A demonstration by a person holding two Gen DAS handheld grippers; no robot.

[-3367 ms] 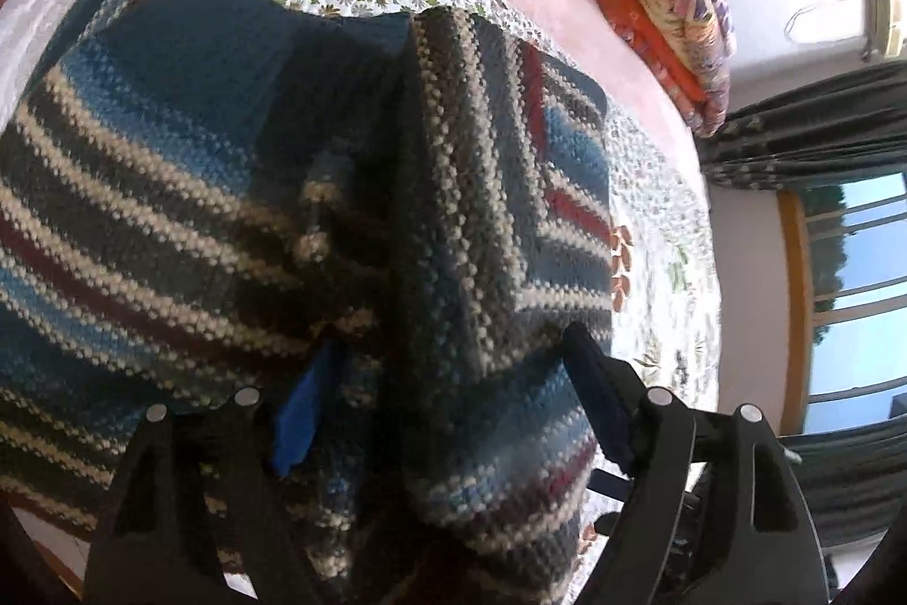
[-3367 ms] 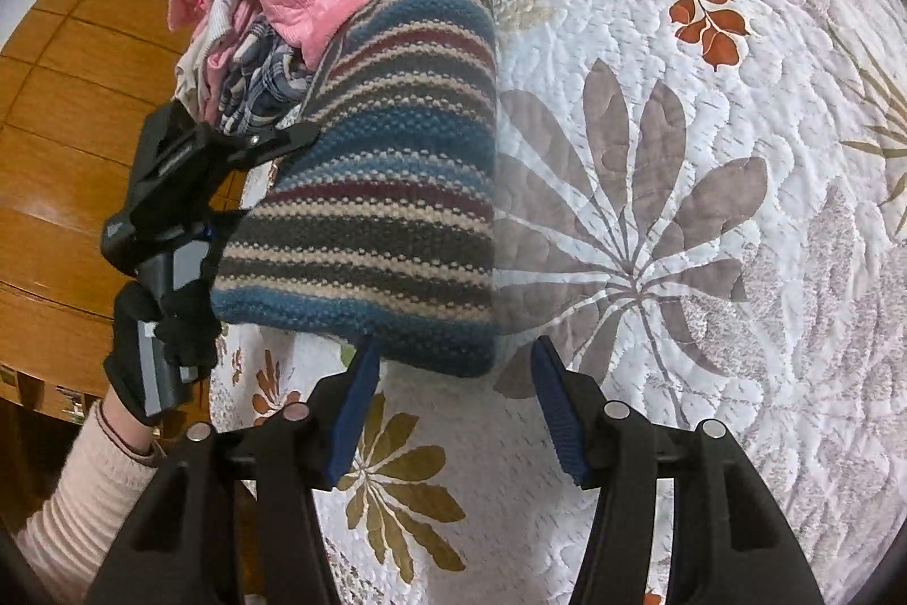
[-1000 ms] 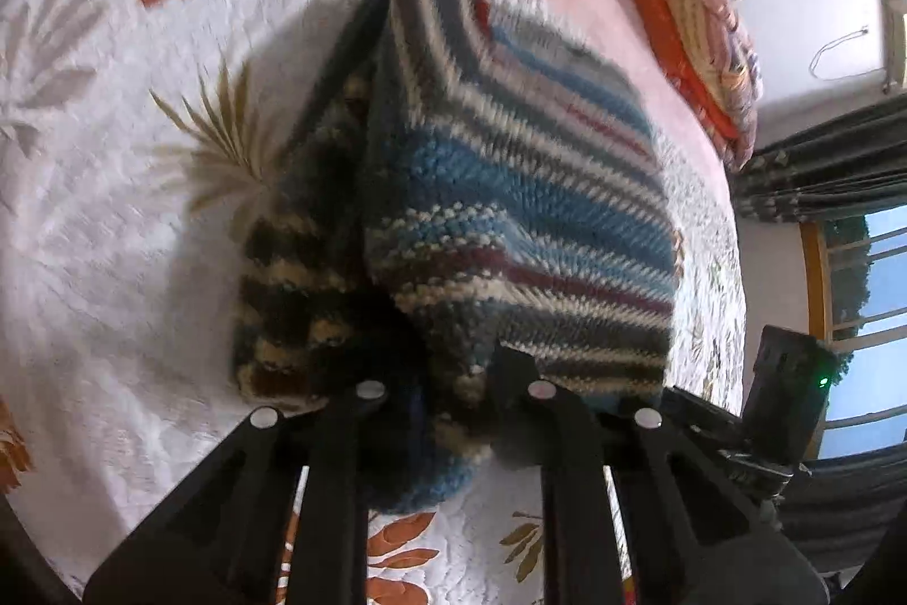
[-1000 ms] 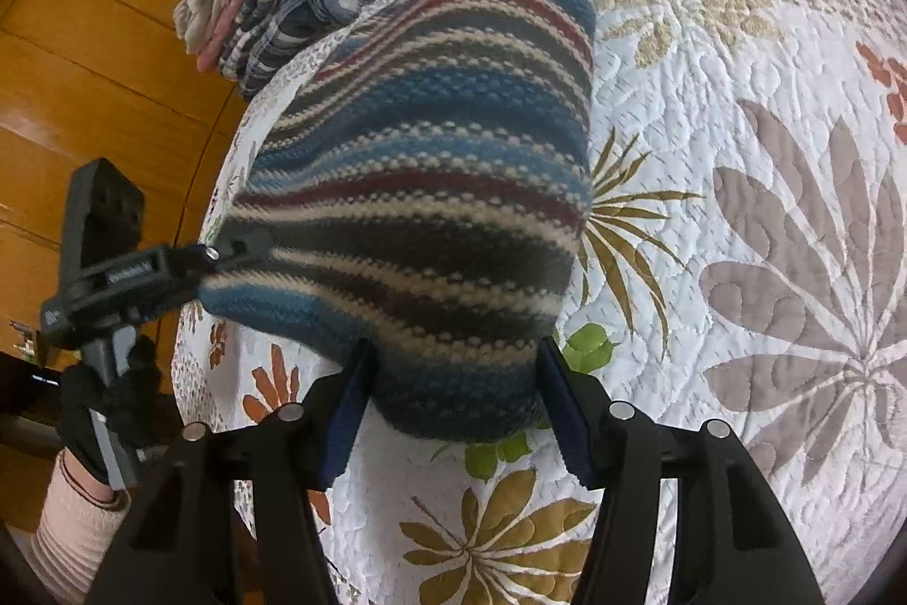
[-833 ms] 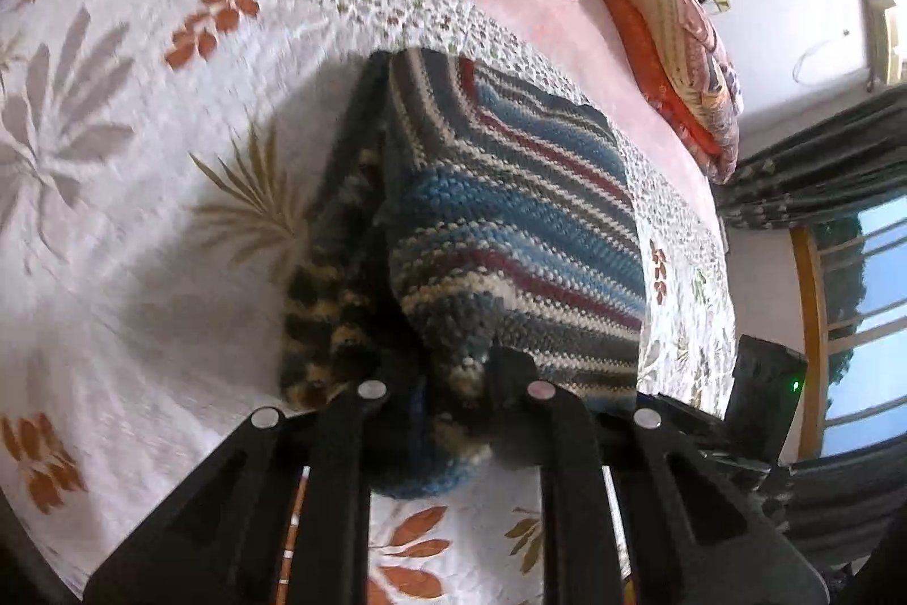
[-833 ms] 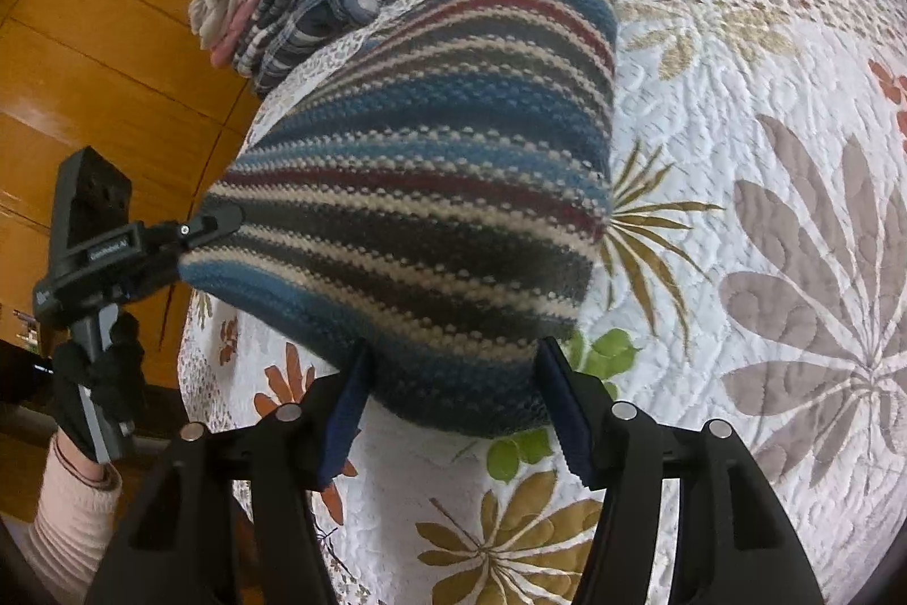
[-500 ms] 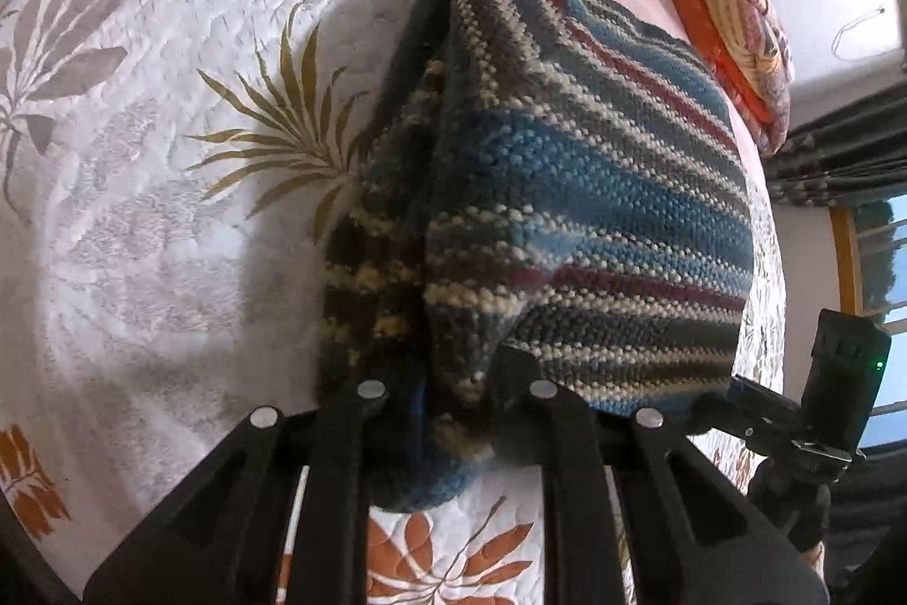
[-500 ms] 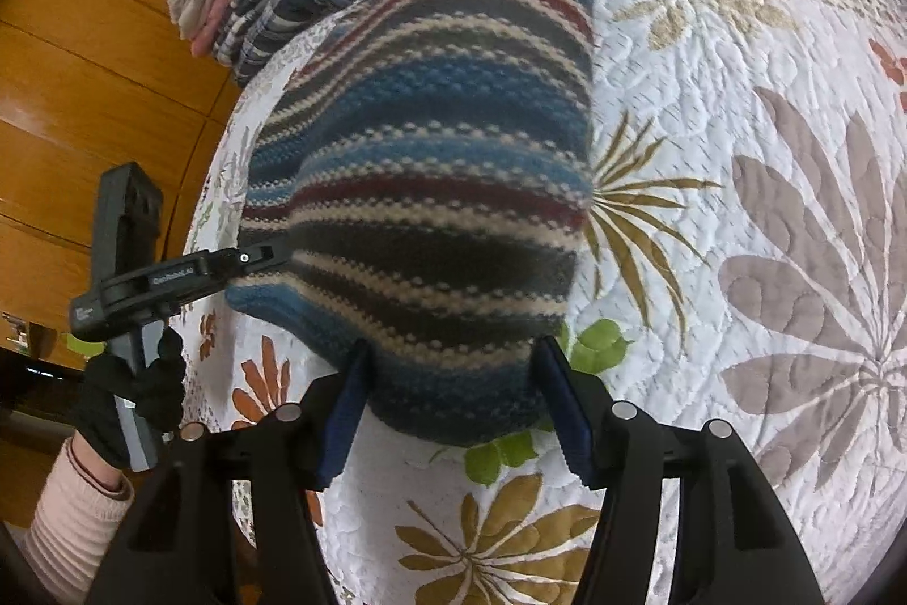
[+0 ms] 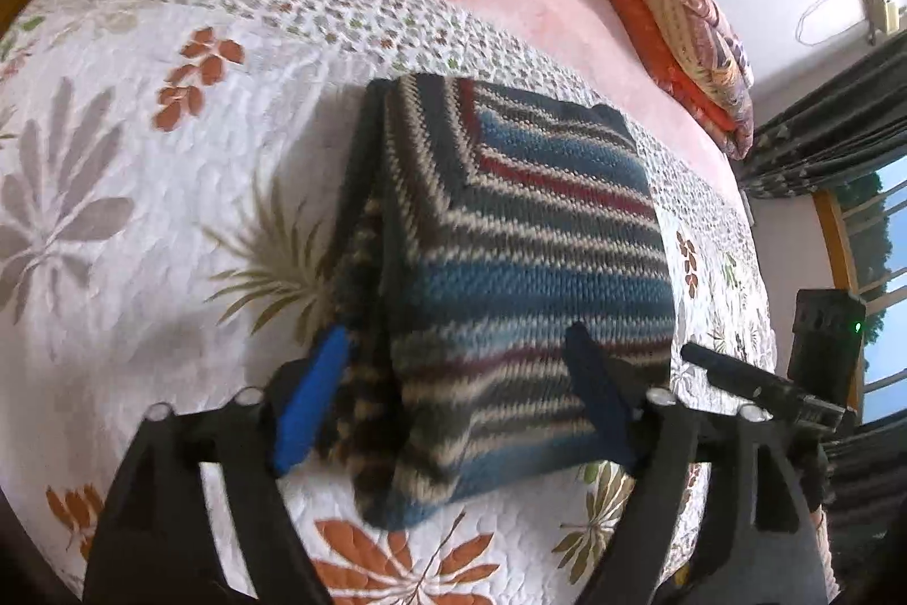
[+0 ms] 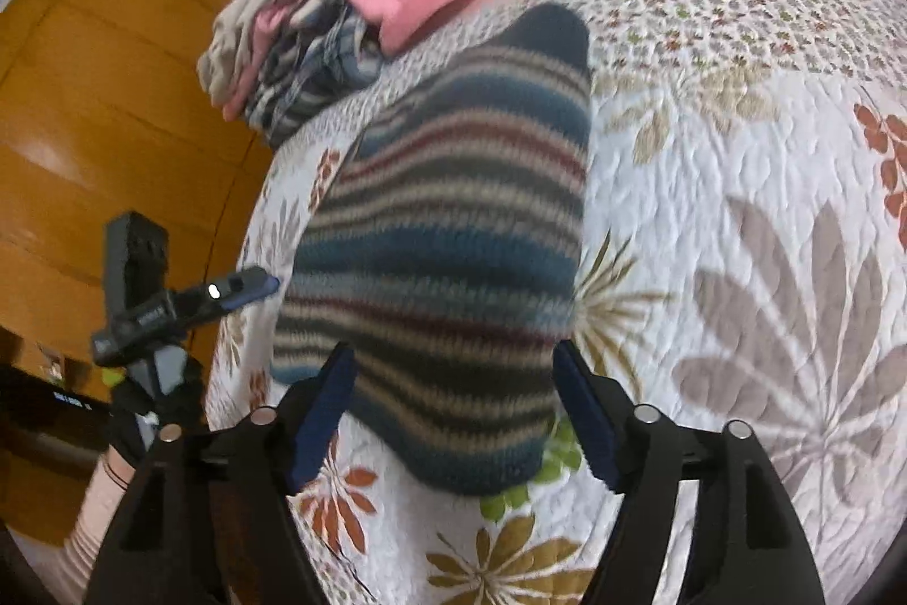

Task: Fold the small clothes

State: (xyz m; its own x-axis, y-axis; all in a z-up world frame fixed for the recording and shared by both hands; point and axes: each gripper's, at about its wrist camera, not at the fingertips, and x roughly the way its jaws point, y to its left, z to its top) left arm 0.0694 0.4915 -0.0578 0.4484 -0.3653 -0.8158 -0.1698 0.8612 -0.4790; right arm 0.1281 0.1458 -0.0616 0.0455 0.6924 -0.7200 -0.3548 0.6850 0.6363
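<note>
In the left wrist view, the folded striped sweater point(image 9: 510, 276) is lying on the quilt point(image 9: 142, 185), straddled by the spread left gripper point(image 9: 453, 401); its near edge is being hidden. In the blurred right wrist view, the right gripper point(image 10: 453, 412) is apparently gaping too

sweater point(image 9: 527, 259) – blue, grey, cream, maroon stripes; quilt point(image 9: 142, 163) – white, leaf print; tongs black.

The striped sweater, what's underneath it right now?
The striped sweater lies folded on a white leaf-print quilt, which shows all around it. Whatever sits directly beneath the folded layers is covered and cannot be seen.
</note>
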